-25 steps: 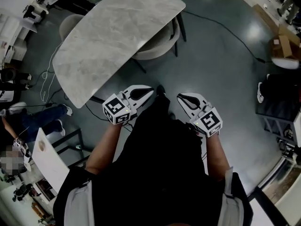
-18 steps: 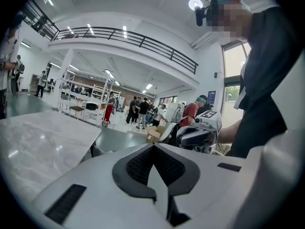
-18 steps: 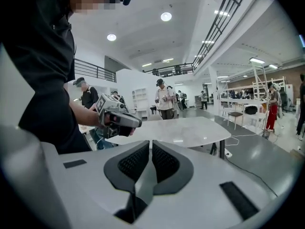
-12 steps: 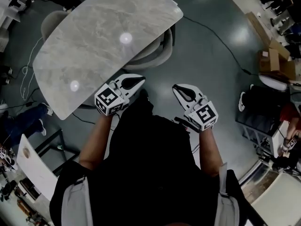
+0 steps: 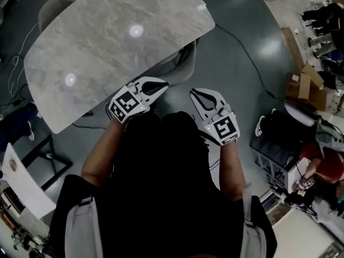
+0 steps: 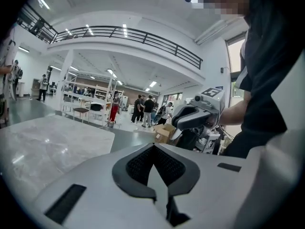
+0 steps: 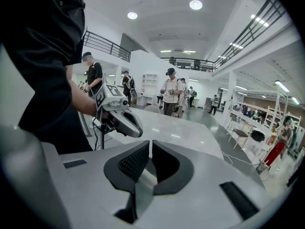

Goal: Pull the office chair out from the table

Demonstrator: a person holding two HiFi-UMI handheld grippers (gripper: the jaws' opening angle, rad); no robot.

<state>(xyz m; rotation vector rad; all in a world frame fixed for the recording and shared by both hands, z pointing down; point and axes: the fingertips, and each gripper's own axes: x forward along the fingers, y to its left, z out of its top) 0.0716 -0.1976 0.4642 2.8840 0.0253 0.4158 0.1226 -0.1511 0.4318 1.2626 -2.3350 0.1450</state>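
We've brought both grippers up closer to the tabletop (image 5: 107, 42) than a second ago. Our left gripper (image 5: 155, 84) is right at its near edge now, jaws fully together, nothing in them. Our right gripper (image 5: 200, 95) sits just off that edge, jaws all but closed, empty too. Chair (image 5: 183, 63) is tucked under the tabletop's near edge, untouched.
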